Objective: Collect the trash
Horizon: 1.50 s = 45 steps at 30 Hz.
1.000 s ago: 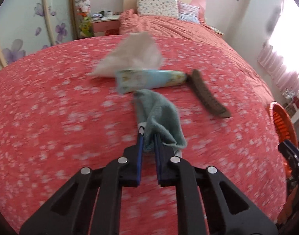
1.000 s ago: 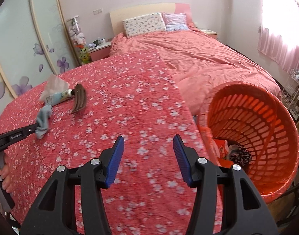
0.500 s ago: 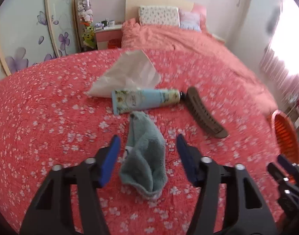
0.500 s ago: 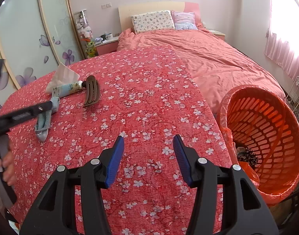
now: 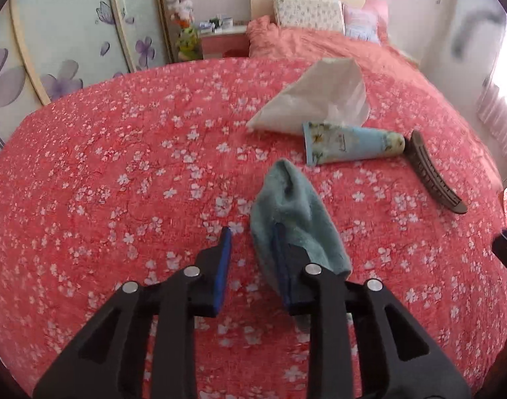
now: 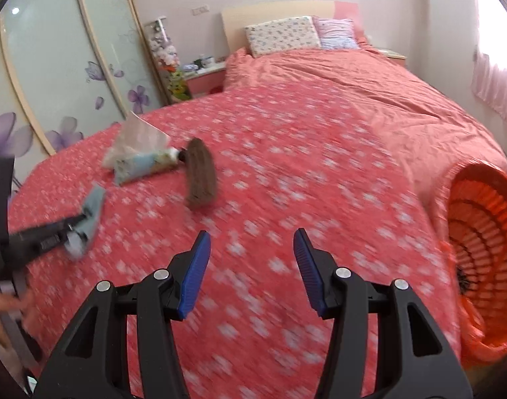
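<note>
The left gripper (image 5: 252,249), jaws just narrowing, misses the teal sock (image 5: 295,212) on the floral bedspread (image 5: 120,166), cloth draped over one finger only; it may pinch air; the right gripper (image 6: 250,259) gapes empty, far from the orange basket (image 6: 486,242).

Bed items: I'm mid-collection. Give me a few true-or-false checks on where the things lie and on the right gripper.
1. The tube lies with its cap end by the brown comb. True.
2. The right gripper holds the comb. False: its fingers are open and empty.
3. The orange basket sits on top of the bed. False: it is off the bed's right edge.
4. The teal cloth is nearer the left wrist camera than the tissue. True.
</note>
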Tool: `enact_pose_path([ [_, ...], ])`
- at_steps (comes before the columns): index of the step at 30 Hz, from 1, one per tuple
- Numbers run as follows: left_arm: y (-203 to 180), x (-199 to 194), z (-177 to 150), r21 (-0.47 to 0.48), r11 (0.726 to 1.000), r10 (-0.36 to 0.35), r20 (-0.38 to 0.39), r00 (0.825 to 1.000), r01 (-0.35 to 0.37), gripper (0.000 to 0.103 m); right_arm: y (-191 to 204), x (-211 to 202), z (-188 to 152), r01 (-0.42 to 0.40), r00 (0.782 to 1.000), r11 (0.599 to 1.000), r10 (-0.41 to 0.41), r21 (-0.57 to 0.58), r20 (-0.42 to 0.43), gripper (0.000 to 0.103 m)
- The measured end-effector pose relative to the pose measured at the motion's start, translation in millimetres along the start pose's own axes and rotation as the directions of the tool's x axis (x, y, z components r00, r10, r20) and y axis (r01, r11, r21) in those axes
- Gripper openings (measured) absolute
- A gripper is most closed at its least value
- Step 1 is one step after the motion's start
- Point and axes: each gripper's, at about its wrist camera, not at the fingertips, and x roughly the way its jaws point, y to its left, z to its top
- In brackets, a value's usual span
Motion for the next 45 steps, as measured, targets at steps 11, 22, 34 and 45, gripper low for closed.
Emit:
enact_pose_path([
  [11,9,-3,-19,0.011,1.0,-0.027,0.047,0.999,0.026,0.028,47,68,32,0.037,0.996,0.996,-0.043,-0.076,-0.083,0.045],
  [22,26,-20,-18,-0.064,0.993,-0.098,0.07,0.993,0.103,0.053,26,29,6,0.048,0.995,0.995,-0.056,-0.089,-0.088,0.033],
  [34,-9,-10,-14,0.031,0.998,-0.054,0.046,0.997,0.053,0.068,30,42,8,0.079,0.992,0.991,-0.088,-0.106,-0.086,0.048],
  [45,-5,-2,-17,0.029,0.998,-0.058,0.041,0.997,0.057,0.06,15,28,-2,0.14,0.986,0.986,-0.146,-0.086,-0.078,0.035],
])
